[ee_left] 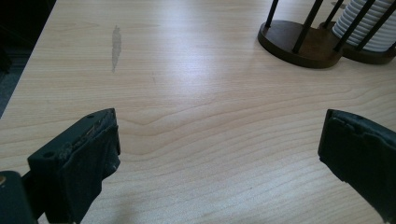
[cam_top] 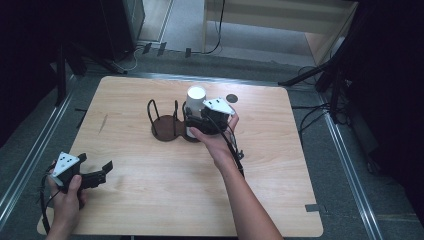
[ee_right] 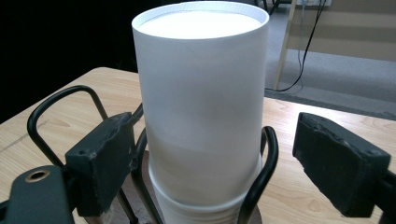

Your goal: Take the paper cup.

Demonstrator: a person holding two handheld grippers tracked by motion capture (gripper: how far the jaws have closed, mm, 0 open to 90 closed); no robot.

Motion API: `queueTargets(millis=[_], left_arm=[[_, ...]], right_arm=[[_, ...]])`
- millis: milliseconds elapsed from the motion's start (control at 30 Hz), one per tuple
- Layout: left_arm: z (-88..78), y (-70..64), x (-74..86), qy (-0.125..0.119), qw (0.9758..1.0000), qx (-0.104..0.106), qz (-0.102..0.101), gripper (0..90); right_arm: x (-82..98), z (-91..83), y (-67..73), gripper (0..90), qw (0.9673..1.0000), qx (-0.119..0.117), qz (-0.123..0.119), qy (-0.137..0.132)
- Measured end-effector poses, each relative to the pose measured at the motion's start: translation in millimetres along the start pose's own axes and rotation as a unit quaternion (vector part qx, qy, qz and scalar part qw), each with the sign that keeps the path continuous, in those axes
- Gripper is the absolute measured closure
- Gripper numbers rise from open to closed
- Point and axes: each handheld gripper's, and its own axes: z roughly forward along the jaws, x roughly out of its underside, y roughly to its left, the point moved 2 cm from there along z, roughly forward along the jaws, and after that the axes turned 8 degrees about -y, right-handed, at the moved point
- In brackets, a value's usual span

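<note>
A tall white stack of paper cups point(cam_top: 196, 97) stands upside down in the right ring of a black wire holder point(cam_top: 167, 127) near the table's middle. My right gripper point(cam_top: 192, 122) is open at the stack's near side. In the right gripper view its jaws flank the cup stack point(ee_right: 201, 116); the left pad is close to the cup wall and the right pad stands well apart. The holder's wire loops point(ee_right: 266, 158) rise around the cups. My left gripper point(cam_top: 97, 162) is open and holds nothing at the table's near-left corner. It point(ee_left: 219, 140) faces the holder point(ee_left: 299, 44) and the cups' ribbed rims point(ee_left: 369, 23).
The holder's left ring point(cam_top: 162, 125) holds no cups. A small dark disc point(cam_top: 231, 98) lies on the wooden table point(cam_top: 150, 200) behind the cups. A grey smear point(ee_left: 116, 44) marks the wood at the left. Cables point(cam_top: 215, 30) lie on the floor beyond the far edge.
</note>
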Motion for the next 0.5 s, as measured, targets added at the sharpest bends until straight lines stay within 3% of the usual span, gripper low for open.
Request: queueTargets(millis=[233,500], left_arm=[[0.2,0.3,0.0,-0.001,1.0,0.003,-0.001,0.0],[0.4,0.6,-0.1,0.0,1.0,0.005,-0.003,0.0]], right_arm=[[0.0,6.7,3.5,14.9,1.0,0.002,0.001,0.0],[0.3,16.6,2.0,17.7,0.9997,0.001,0.023,0.002]])
